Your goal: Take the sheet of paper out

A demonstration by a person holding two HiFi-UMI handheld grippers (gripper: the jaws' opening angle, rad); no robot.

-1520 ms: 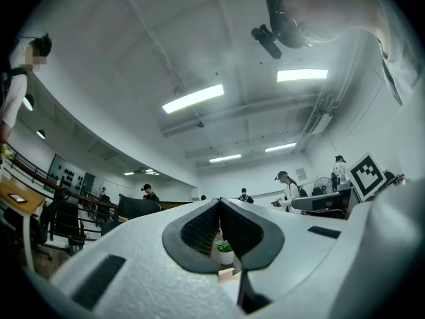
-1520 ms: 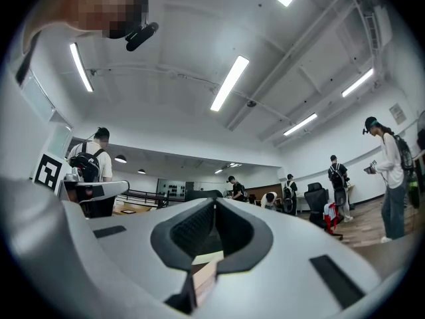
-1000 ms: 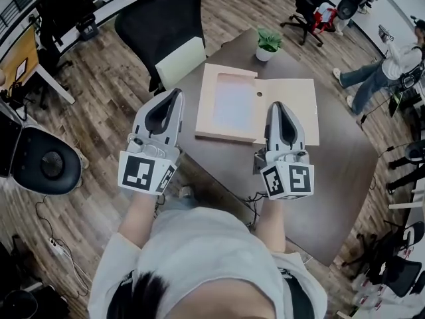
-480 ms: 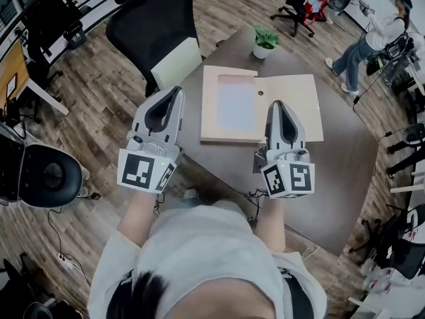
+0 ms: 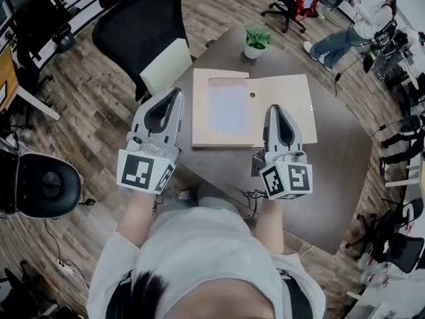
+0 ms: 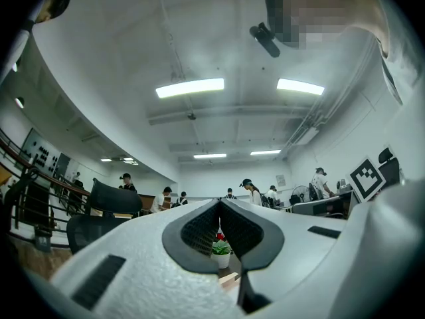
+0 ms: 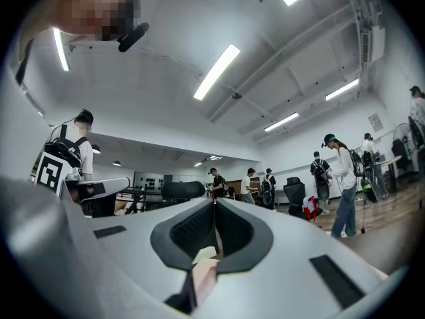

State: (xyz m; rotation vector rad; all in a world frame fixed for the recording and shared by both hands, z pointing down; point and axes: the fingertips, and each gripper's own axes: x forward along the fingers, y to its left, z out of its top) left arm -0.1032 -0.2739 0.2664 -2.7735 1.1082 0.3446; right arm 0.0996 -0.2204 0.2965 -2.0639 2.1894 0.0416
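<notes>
Head view: two grippers, left gripper [image 5: 177, 92] and right gripper [image 5: 273, 107], hover at the table [image 5: 345, 165], with one sheet of paper [image 5: 227, 108] lying in one open wooden case [image 5: 202, 135] and one potted plant [image 5: 255, 40] behind. Left gripper view: jaws tip to tip, empty, plant [image 6: 220, 250] peeking through, paper hidden. Right gripper view: jaws pressed together too, only a sliver of case [image 7: 206, 276] showing.

left tool [image 6: 219, 203]: tips together, empty | potted plant [image 6: 221, 250] seen through jaw opening | chair [image 6: 106, 201] left
</notes>
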